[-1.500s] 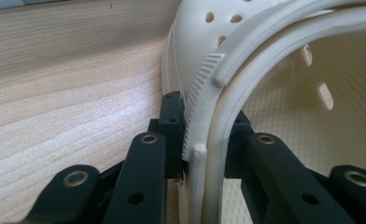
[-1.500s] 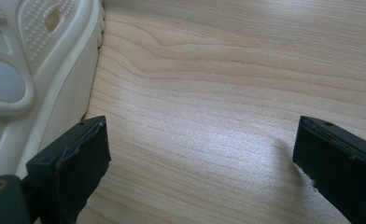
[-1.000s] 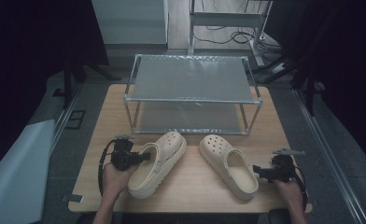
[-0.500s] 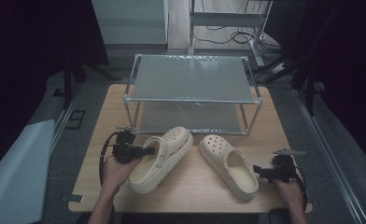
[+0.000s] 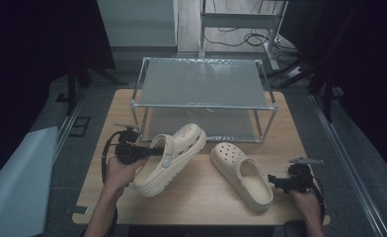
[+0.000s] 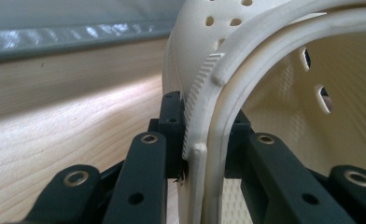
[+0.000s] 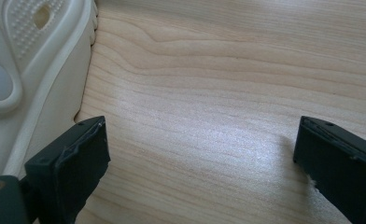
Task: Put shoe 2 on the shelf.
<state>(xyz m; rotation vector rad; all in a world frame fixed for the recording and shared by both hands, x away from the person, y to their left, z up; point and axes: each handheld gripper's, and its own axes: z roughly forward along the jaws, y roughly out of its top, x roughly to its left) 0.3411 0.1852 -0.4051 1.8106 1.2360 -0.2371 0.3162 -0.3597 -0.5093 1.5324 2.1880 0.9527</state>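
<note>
My left gripper (image 5: 154,151) had its jaws clamped on the side wall of the left clog (image 6: 228,93), one jaw outside and one inside the opening. That clog (image 5: 171,158) was tilted, its toe pointing toward the metal rack (image 5: 201,84). My right gripper (image 7: 200,154) had its jaws wide apart over bare desk (image 7: 218,70), with nothing between them. The right clog (image 5: 242,174) lay flat on the desk, its heel just beside my right gripper (image 5: 279,182). Both clogs sat in front of the rack.
</note>
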